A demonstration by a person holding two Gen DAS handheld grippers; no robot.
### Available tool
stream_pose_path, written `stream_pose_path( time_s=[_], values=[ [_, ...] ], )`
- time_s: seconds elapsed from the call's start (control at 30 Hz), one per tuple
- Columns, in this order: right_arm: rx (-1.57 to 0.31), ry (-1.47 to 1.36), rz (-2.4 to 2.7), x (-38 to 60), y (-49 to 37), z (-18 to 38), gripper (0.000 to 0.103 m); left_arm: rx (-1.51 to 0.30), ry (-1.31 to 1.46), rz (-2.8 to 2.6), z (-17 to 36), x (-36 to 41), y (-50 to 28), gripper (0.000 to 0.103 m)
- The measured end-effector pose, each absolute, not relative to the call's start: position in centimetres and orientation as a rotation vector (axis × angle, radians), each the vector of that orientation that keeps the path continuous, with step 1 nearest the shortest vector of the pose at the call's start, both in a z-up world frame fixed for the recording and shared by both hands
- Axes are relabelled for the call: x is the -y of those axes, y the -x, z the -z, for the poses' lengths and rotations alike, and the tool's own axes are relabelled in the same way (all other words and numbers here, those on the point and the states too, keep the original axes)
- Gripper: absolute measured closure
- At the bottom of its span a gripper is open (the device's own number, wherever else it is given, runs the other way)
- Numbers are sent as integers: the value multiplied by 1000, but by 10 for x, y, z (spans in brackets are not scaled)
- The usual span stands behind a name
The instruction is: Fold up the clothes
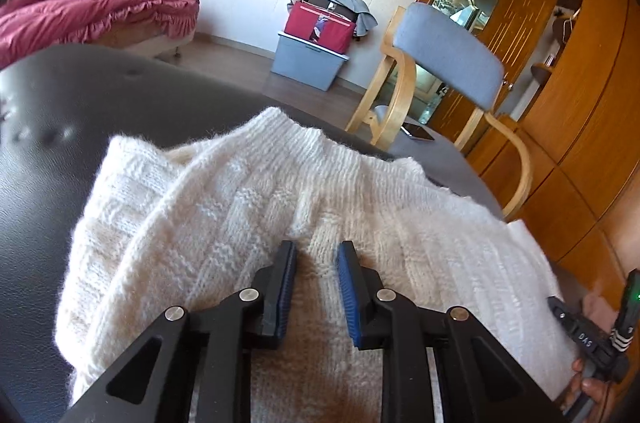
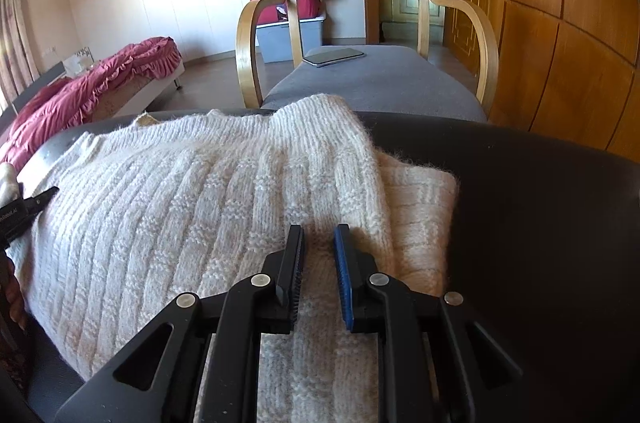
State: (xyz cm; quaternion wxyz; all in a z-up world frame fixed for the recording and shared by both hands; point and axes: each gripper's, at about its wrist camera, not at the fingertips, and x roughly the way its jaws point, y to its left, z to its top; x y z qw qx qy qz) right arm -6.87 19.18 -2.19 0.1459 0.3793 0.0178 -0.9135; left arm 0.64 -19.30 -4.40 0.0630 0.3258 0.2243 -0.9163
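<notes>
sweater: the white knit sweater (image 1: 256, 207) lies on the black tabletop (image 1: 60, 143), in the middle of both views, with parts already folded over.
left fingers: the left gripper (image 1: 316, 263) sits low in the middle of its view, just over the sweater. Its fingers are apart, with a gap between them, and they hold nothing.
right fingers: the right gripper (image 2: 319, 243) is low in the middle of its view, over the folded edge. Its fingers are apart too, with a small gap, and nothing is pinched.
step: I think the next fold is being set up.
how to do it well: bring both grippers down on one edge, pinch all the layers, lift together, and lay the fold flat so the knit does not bunch.
left view only: a pink bed (image 1: 92, 15) at upper left, and a hand on the other gripper at lower right.
right view only: the phone (image 2: 334, 57) seen whole on the gray chair (image 2: 384, 79), and the sweater's under layer sticking out at the right.
</notes>
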Motion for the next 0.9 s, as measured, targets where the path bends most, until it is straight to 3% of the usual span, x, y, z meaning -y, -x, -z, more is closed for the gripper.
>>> stream_pose_path(
  time_s=[0.13, 0.27, 0.33, 0.37, 0.4, 0.6, 0.73, 0.83, 0.9],
  values=[
    [-88, -1085, 2638, -189, 69, 21, 84, -785, -951, 2809, 46, 204, -11, 80],
    [85, -1015, 2602, -206, 61, 11, 81, -854, -890, 2830, 44, 210, -19, 80],
    [160, -928, 2550, -207, 49, 0, 68, -845, -879, 2823, 43, 210, -20, 79],
    [139, -888, 2514, -200, 40, -4, 52, -839, -883, 2820, 43, 209, -19, 79],
    [90, -868, 2490, -191, 34, -5, 44, -833, -887, 2816, 42, 209, -18, 79],
    [-160, -1002, 2483, -152, 30, 15, 46, -806, -895, 2794, 42, 207, -18, 79],
    [-90, -1049, 2467, -160, 38, 19, 47, -782, -761, 2784, 31, 210, -39, 79],
    [-125, -1046, 2462, -154, 35, 20, 41, -844, -619, 2852, 23, 219, -67, 77],
    [-148, -1044, 2456, -149, 33, 20, 35, -832, -670, 2841, 26, 221, -75, 76]
  ],
)
